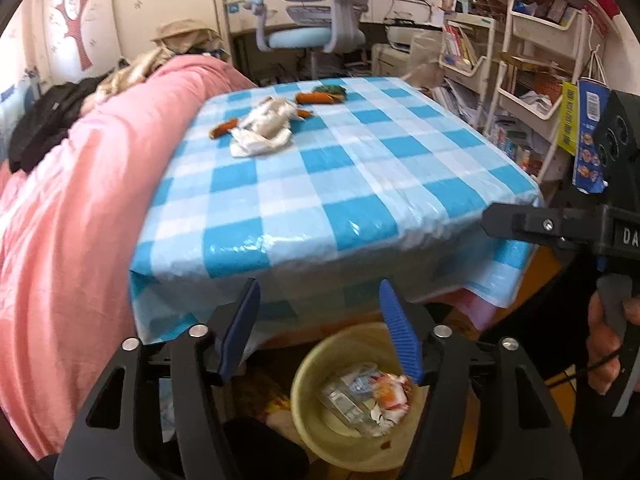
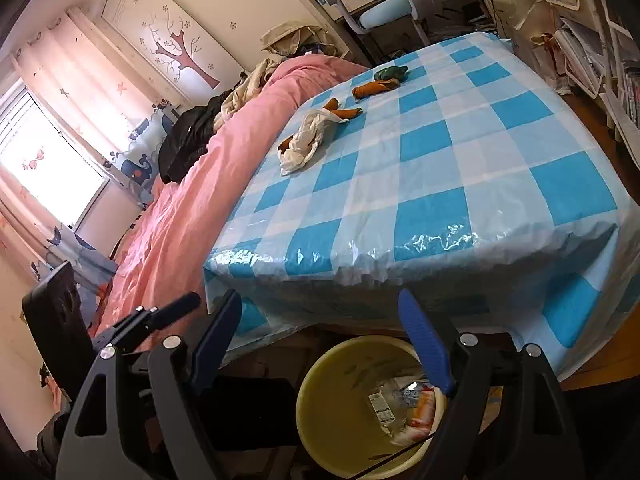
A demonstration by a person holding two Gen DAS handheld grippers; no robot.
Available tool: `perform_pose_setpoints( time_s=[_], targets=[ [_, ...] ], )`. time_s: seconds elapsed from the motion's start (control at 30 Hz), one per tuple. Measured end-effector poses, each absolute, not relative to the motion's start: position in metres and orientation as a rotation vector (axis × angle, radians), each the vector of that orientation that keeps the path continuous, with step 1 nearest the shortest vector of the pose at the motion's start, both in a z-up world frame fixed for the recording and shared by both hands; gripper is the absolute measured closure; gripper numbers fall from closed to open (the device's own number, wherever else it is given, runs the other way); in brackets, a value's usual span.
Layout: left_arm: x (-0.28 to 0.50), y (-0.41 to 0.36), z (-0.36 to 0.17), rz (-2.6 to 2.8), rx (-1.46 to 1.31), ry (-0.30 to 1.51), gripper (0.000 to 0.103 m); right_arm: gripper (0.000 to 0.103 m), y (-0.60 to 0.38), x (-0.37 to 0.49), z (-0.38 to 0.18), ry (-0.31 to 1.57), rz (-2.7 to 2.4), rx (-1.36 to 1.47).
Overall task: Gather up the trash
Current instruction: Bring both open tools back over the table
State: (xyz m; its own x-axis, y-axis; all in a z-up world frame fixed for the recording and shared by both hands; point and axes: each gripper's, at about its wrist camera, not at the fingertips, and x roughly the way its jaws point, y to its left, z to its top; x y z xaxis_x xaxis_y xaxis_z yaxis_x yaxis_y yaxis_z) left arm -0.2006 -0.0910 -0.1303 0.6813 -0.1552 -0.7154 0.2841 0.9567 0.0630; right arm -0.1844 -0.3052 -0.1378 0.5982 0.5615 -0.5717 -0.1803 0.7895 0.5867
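A yellow bin (image 1: 308,380) stands on the floor below the table's front edge, with plastic wrappers (image 1: 368,396) lying inside it. My left gripper (image 1: 320,292) hangs open above the bin, with nothing between its blue pads. My right gripper (image 2: 320,300) is also open and empty, over the same bin (image 2: 320,380) and its wrappers (image 2: 404,408). Far back on the checked table lie a crumpled white wrapper (image 1: 262,128) (image 2: 306,140), orange scraps (image 1: 318,98) (image 2: 374,89) and a green scrap (image 1: 330,89) (image 2: 392,73).
The blue-and-white plastic tablecloth (image 1: 360,184) hangs over the table edge close in front of both grippers. A pink bedspread (image 1: 60,220) borders the table's left side. Shelves (image 1: 532,92) and a desk chair (image 1: 316,32) crowd the back and right. A hand (image 1: 608,344) grips the right tool.
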Motion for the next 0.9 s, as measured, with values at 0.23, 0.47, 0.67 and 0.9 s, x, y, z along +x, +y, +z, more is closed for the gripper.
perform_pose_setpoints(
  time_s=[0.23,0.47,0.67,0.9],
  targets=[
    [-0.199,-0.087,-0.125,-0.194,0.175,0.737,0.032,0.022,-0.302,-0.185,-0.138,0.822,0.447,0.489],
    [-0.196,-0.081,-0.122,-0.146,0.169,0.703,0.026,0.014,-0.298,-0.187,-0.133,0.792,0.426,0.447],
    [-0.194,-0.080,-0.123,-0.134,0.162,0.693,0.026,0.011,-0.295,-0.188,-0.130,0.772,0.408,0.417],
    [-0.192,-0.079,-0.122,-0.117,0.161,0.674,0.023,0.011,-0.294,-0.188,-0.129,0.756,0.399,0.403]
  ],
)
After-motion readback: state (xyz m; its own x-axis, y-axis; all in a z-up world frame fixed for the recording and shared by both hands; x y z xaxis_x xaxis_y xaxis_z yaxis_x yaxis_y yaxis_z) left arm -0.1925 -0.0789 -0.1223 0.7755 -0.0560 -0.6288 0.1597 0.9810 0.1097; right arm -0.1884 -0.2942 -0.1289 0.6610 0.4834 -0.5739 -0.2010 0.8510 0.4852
